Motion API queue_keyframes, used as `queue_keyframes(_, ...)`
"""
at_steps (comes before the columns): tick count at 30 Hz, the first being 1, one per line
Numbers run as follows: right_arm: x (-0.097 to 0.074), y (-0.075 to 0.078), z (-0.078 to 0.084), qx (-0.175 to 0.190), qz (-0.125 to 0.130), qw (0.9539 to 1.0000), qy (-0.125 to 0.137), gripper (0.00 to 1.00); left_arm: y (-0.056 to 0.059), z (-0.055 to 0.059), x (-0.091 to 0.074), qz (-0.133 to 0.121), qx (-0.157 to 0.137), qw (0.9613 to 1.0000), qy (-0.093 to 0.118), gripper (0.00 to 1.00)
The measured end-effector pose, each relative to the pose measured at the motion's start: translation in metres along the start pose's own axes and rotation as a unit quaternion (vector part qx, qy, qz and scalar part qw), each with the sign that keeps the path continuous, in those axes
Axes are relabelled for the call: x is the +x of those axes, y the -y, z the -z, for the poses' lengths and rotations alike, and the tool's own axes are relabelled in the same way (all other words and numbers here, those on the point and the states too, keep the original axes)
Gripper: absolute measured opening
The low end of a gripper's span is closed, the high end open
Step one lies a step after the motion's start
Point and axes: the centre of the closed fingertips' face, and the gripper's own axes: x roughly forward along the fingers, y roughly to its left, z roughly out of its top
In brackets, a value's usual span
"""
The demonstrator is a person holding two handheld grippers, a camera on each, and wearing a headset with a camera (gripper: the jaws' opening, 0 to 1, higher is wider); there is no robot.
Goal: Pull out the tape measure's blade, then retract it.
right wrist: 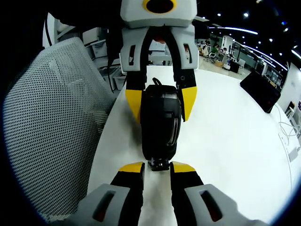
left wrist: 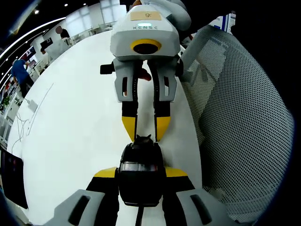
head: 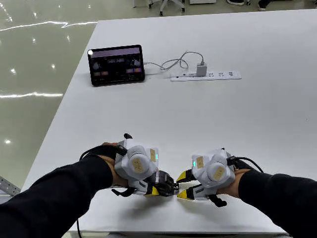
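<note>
My left gripper (left wrist: 141, 172) (head: 159, 188) is shut on the black tape measure (left wrist: 140, 181) (head: 166, 184), with a yellow-tipped finger on each side of its case. The case (right wrist: 160, 120) rests near the front edge of the white table (head: 198, 124). My right gripper (right wrist: 157, 167) (head: 182, 188) faces it head-on. The blade's end tab (right wrist: 160, 165) (left wrist: 143, 138) sits between the right fingertips, with a sliver of gap on either side. No blade shows outside the case.
A dark tablet (head: 116, 64) stands at the far left of the table, wired to a charger in a white power strip (head: 205, 76). A grey mesh chair back (left wrist: 244, 117) (right wrist: 51, 127) is close beyond the table's front edge. People are in the far background.
</note>
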Motion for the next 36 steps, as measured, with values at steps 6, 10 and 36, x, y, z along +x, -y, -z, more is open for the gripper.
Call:
queue_keyframes(6, 0.002, 0.004, -0.001, 0.012, 0.006, 0.9999, 0.006, 0.11, 0.000, 0.001, 0.000, 0.000, -0.002, 1.0000, -0.002, 0.31)
queue_keyframes(10, 0.001, 0.004, -0.001, 0.034, 0.005, 0.9994, 0.000, 0.09, 0.001, 0.002, -0.001, -0.003, 0.003, 1.0000, -0.004, 0.31)
queue_keyframes(36, 0.007, 0.004, 0.006, 0.012, 0.005, 0.9996, -0.025, 0.12, 0.002, 0.002, 0.000, -0.008, -0.010, 0.9999, -0.009, 0.31)
